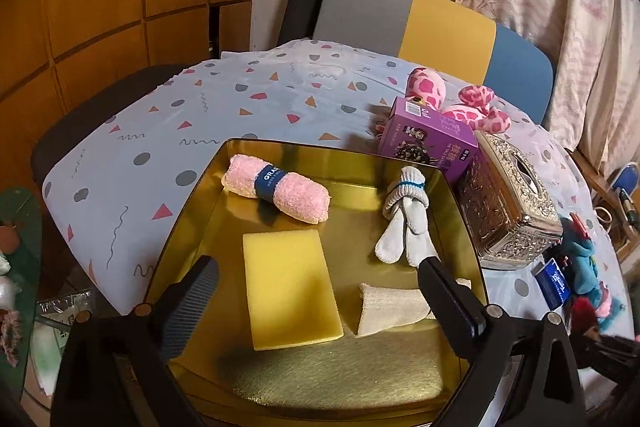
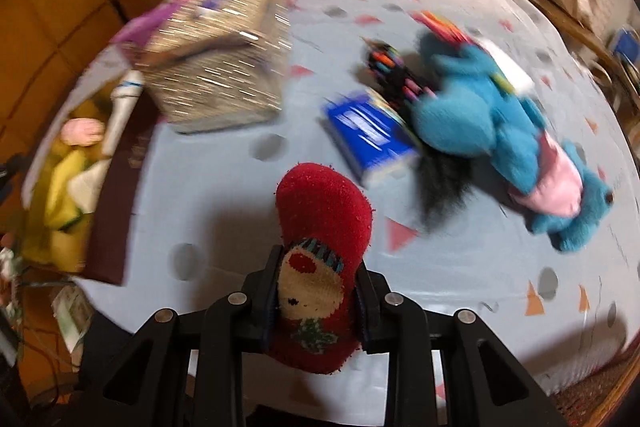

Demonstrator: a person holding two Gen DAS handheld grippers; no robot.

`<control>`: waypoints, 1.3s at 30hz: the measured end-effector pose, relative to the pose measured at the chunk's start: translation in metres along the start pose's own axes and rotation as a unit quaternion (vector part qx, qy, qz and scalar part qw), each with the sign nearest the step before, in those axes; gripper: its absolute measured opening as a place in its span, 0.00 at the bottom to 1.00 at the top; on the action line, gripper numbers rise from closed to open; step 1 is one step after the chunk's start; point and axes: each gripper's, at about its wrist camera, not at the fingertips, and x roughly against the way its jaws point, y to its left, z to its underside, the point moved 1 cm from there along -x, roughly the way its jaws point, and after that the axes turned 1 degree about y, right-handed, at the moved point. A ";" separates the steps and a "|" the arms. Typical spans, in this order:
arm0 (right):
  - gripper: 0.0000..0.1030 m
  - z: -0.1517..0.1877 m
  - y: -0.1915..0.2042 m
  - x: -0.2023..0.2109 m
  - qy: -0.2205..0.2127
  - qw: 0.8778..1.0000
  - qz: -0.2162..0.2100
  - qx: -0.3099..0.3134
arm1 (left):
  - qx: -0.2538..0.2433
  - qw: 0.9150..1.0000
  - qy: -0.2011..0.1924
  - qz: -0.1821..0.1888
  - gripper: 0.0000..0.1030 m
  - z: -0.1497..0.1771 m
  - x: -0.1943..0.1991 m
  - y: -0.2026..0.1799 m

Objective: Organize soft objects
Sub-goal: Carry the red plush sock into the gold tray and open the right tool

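Gripping: right tool (image 2: 316, 301) clamped on a red Christmas sock (image 2: 320, 239), its toe pointing forward and held above the desk (image 2: 224, 211)
Left tool: (image 1: 316, 283) jaws spread wide, nothing between them — hanging over the gold tray (image 1: 340, 379)
Tray contents: rolled pink towel (image 1: 276, 189) with a dark band at the far left; yellow sponge (image 1: 290, 289) flat in the middle; white socks (image 1: 402, 217) bundled by a blue band at the far right; folded cream cloth (image 1: 392, 311) just beside the sponge, partly hidden by the right finger
Desk cover: pale blue cloth (image 1: 224, 107) with triangles, dots and squiggles
Beside the tray: purple box (image 1: 430, 137) at its far right corner, ornate silver tissue box (image 1: 508, 203) touching the tray's right side
Behind the purple box: pink spotted plush (image 1: 460, 99)
Right of the sock: blue plush toy (image 2: 500, 131) lying on the cloth — blurred; small blue packet (image 2: 370, 131) just beside it
Chair: grey, yellow and blue backrest (image 1: 420, 23) at the far edge of the desk
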 end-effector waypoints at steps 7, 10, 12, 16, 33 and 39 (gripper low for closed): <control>0.28 -0.025 0.059 0.030 -0.050 0.992 -0.070 0.091 | -0.002 1.000 0.001 -0.007 0.98 0.003 0.002 0.007; 0.28 -0.035 0.090 0.034 -0.056 0.985 -0.095 0.131 | -0.005 1.000 -0.007 -0.013 0.98 0.004 0.006 0.010; 0.28 -0.043 0.111 0.035 -0.056 0.980 -0.111 0.158 | -0.010 0.999 -0.020 -0.023 0.99 0.003 0.012 0.014; 0.28 -0.059 0.147 0.030 -0.062 0.968 -0.120 0.210 | -0.011 0.998 -0.036 -0.043 1.00 0.001 0.021 0.024; 0.53 -0.131 0.250 -0.035 -0.050 0.967 -0.171 0.183 | -0.018 0.995 -0.048 -0.083 1.00 0.007 0.032 0.046; 0.57 -0.118 0.238 -0.026 -0.065 0.966 -0.166 0.185 | -0.022 0.995 -0.050 -0.086 1.00 0.009 0.031 0.042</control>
